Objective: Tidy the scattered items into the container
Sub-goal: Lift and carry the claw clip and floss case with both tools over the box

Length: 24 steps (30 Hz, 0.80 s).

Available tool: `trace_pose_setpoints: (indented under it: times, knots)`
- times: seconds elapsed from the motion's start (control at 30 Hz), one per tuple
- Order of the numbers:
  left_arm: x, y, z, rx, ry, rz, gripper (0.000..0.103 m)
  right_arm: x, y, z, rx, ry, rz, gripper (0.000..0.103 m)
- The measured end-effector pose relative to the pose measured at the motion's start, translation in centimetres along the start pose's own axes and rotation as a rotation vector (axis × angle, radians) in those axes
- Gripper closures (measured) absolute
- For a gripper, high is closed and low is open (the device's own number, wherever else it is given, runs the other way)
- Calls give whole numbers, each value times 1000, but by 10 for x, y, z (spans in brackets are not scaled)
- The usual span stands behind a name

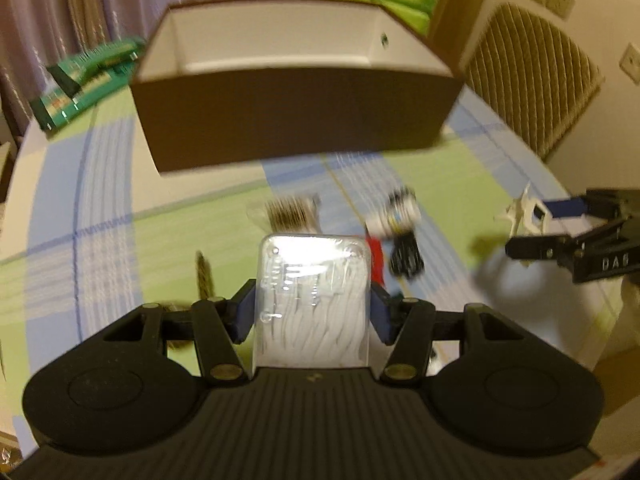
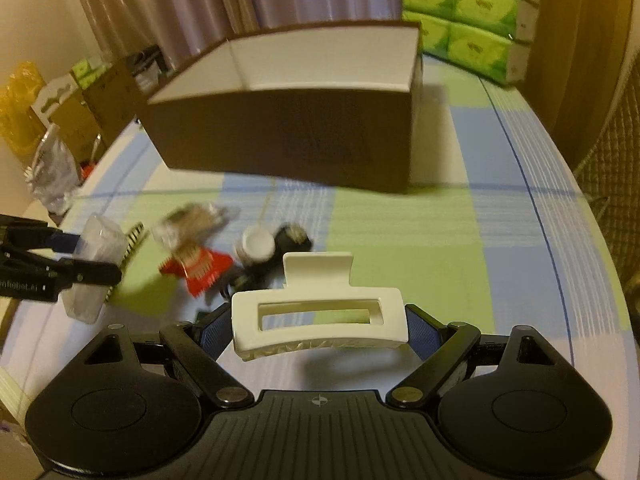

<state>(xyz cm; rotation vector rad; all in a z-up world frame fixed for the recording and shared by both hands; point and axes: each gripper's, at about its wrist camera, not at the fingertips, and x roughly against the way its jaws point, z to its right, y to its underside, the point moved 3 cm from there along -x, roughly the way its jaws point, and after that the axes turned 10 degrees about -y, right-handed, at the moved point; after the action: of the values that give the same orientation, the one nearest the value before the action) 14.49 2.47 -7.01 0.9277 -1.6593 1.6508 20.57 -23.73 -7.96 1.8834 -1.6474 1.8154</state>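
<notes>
A brown box [image 1: 296, 120] with a white inside stands open at the far side of the checked tablecloth; it appears again as the box [image 2: 288, 136] in the right wrist view. My left gripper [image 1: 312, 312] is shut on a clear plastic case of white picks [image 1: 314, 296], lifted above the cloth. My right gripper [image 2: 318, 330] is shut on a white claw hair clip [image 2: 320, 320], also off the table. On the cloth between them lie a red comb [image 2: 198, 270], a wrapped comb [image 2: 192, 220], a small white-capped bottle [image 2: 258, 246] and a black clip [image 2: 294, 238].
Green tissue packs [image 2: 468, 16] are stacked behind the box on the right. Green cartons [image 1: 84, 76] lie at the table's far left. A woven chair back [image 1: 532, 80] stands beyond the right edge. Bags and cardboard boxes [image 2: 60, 120] crowd the floor on the left.
</notes>
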Motion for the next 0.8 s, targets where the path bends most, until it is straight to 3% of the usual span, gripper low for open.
trace_pose_setpoints:
  times: [0.3,0.5,0.63,0.8]
  knots:
    - [12,-74,-22,8,-10,136,51,3,-74,-16,122,-80,103,17]
    - [0,-133,-33,-26,-21,195,51,-6,-137,-25,221,-76,190,17]
    - [-21,-169,-41,-45,-27,191,51,-23,-175,-27,266,-64,215,17]
    - [-56,-201,-53,-54,-23,133,51,-67,-207,-22,263,-58,161,17]
